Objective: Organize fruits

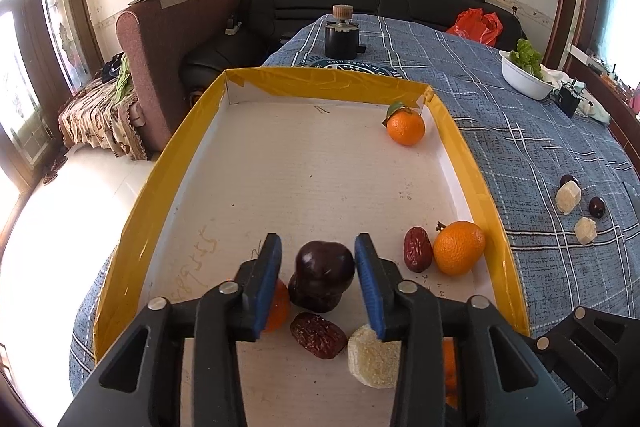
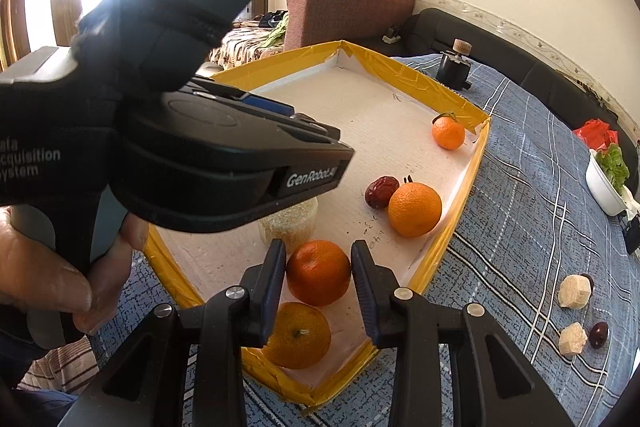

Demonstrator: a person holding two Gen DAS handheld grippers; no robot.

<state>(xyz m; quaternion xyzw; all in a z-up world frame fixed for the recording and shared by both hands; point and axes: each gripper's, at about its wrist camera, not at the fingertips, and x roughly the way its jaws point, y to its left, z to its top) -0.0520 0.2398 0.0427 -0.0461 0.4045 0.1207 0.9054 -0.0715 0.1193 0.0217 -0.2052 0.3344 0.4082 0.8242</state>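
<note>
A: Left gripper (image 1: pixel 318 259), over the yellow-rimmed tray (image 1: pixel 132 227). Jaws?

B: Standing a little apart, a dark plum (image 1: pixel 325 263) between the blue pads. Right pad touches or nearly touches its skin; a thin gap shows at the left pad. It sits atop a second dark plum (image 1: pixel 314 297).

A: Around the jaws?

B: A red date (image 1: pixel 318 334) and a pale sugary block (image 1: pixel 374 355) nearer the camera than the tips. Another date (image 1: pixel 417 254) and an orange (image 1: pixel 458 247) to the right of the jaws.

A: Right gripper (image 2: pixel 319 277)?

B: Jaws closed on a tangerine (image 2: pixel 319 279), both pads against it. A second tangerine (image 2: pixel 297 335) lies below the tips, at the tray corner.
</note>
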